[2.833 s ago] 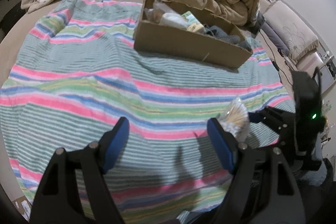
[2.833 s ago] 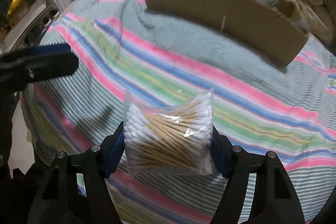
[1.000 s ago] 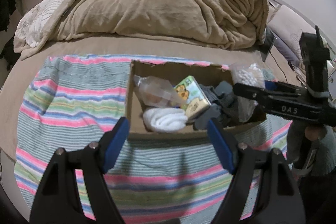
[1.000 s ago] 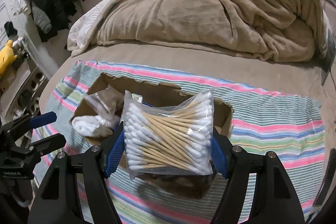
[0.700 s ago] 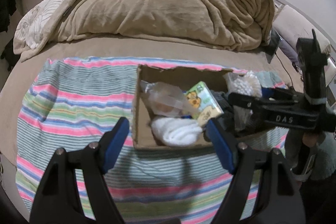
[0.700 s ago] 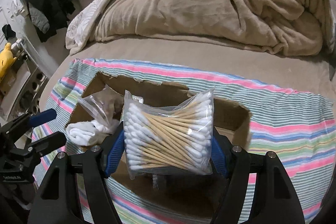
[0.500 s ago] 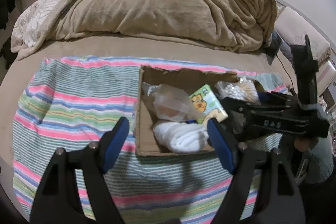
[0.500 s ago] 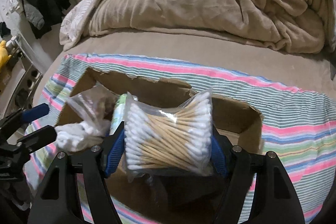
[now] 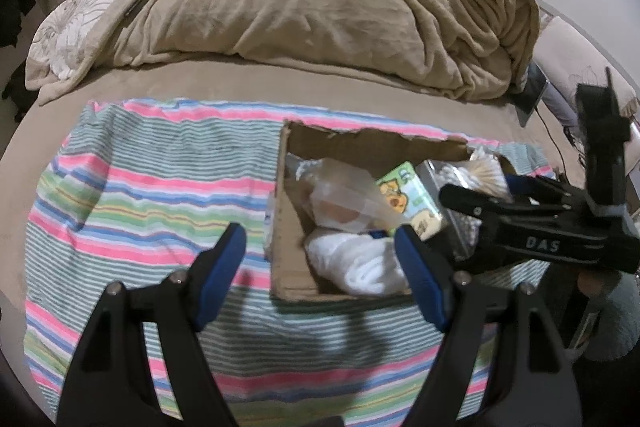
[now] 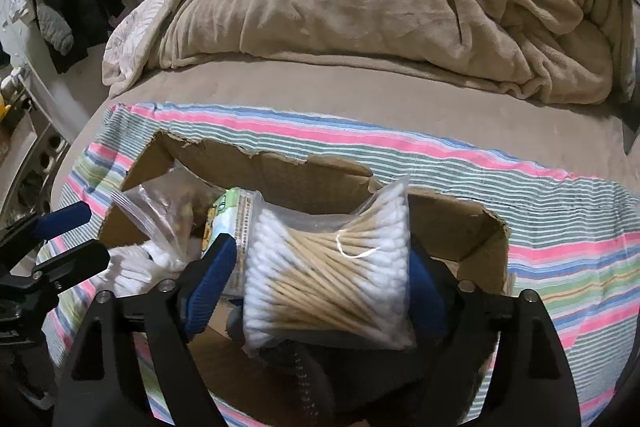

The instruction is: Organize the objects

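Cotton-swab bag [image 10: 328,267]: lodged upright between the jaws of the right claw [image 10: 320,255], over the near right part of the cardboard box [image 10: 480,239], which rests on the striped cloth [image 10: 560,227] on the bed. Jaws just been opening; left pad now standing clear of the plastic, right pad at or just beside the bag's edge, so apparently no real squeeze. Lower edge seemingly resting on dark fabric [image 10: 304,359] inside the box, though hard to tell for sure.

Likely very light. Thin, clear, slick film, loosely filled, soft at the corners and firmer through the middle, where the wooden sticks bunch together. Not fragile, but prone to sliding or sagging if pinched at an empty corner. Best taken across the waist, on the packed sticks, with moderate pressure.

Left claw [image 9: 320,239]: wide open, empty, hovering above the near left end of the box, over the white rolled cloth [image 9: 360,267] beside the green carton [image 9: 412,199].
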`<move>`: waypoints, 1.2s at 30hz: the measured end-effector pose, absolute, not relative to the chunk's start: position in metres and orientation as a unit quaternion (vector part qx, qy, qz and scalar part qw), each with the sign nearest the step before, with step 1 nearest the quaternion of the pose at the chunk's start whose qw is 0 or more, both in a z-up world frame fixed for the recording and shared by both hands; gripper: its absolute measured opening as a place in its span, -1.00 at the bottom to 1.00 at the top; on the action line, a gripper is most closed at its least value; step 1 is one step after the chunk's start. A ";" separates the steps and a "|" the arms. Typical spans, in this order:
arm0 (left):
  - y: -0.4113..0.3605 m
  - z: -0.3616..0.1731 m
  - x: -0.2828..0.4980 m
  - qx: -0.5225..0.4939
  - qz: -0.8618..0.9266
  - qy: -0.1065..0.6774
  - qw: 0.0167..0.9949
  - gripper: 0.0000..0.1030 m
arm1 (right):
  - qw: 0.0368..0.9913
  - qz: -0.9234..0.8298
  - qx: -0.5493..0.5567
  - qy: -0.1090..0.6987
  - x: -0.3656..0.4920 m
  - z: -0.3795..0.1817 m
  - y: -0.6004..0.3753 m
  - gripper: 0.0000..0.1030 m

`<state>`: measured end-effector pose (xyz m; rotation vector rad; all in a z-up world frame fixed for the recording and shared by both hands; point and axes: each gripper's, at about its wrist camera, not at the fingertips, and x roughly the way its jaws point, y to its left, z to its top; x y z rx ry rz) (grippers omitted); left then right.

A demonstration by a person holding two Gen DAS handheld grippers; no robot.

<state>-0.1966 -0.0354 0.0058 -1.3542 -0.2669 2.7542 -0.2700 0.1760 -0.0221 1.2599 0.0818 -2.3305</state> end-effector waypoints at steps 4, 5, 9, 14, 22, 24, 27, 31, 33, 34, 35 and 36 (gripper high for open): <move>-0.031 0.008 -0.192 -0.441 0.893 -0.082 0.032 0.51 | 0.241 -0.857 0.454 0.029 -0.263 -0.013 0.180 0.65; -0.029 0.010 -0.189 -0.441 0.894 -0.080 0.032 0.51 | 0.240 -0.858 0.454 0.029 -0.261 -0.012 0.182 0.65; -0.024 0.012 -0.182 -0.443 0.893 -0.072 0.026 0.51 | 0.240 -0.860 0.450 0.028 -0.252 -0.005 0.186 0.65; -0.020 0.019 -0.170 -0.440 0.895 -0.066 0.021 0.51 | 0.243 -0.861 0.446 0.026 -0.236 0.003 0.192 0.65; -0.010 0.024 -0.153 -0.440 0.896 -0.063 0.017 0.51 | 0.245 -0.861 0.444 0.030 -0.214 0.009 0.200 0.65; -0.008 0.023 -0.149 -0.442 0.895 -0.063 0.016 0.51 | 0.244 -0.862 0.443 0.028 -0.207 0.011 0.204 0.65; -0.005 0.020 -0.146 -0.451 0.889 -0.073 0.014 0.51 | 0.245 -0.864 0.438 0.031 -0.196 0.016 0.206 0.65; 0.002 0.022 -0.137 -0.450 0.890 -0.070 0.009 0.51 | 0.248 -0.867 0.431 0.034 -0.182 0.023 0.209 0.65; 0.007 0.023 -0.132 -0.450 0.891 -0.065 0.006 0.51 | 0.248 -0.869 0.427 0.037 -0.174 0.026 0.210 0.65; 0.008 0.024 -0.129 -0.449 0.891 -0.063 0.006 0.51 | 0.249 -0.869 0.426 0.037 -0.171 0.028 0.211 0.65; 0.011 0.026 -0.125 -0.448 0.892 -0.059 0.007 0.51 | 0.250 -0.870 0.424 0.036 -0.167 0.029 0.212 0.65; 0.013 0.027 -0.122 -0.447 0.893 -0.056 0.006 0.51 | 0.250 -0.871 0.423 0.037 -0.163 0.031 0.213 0.65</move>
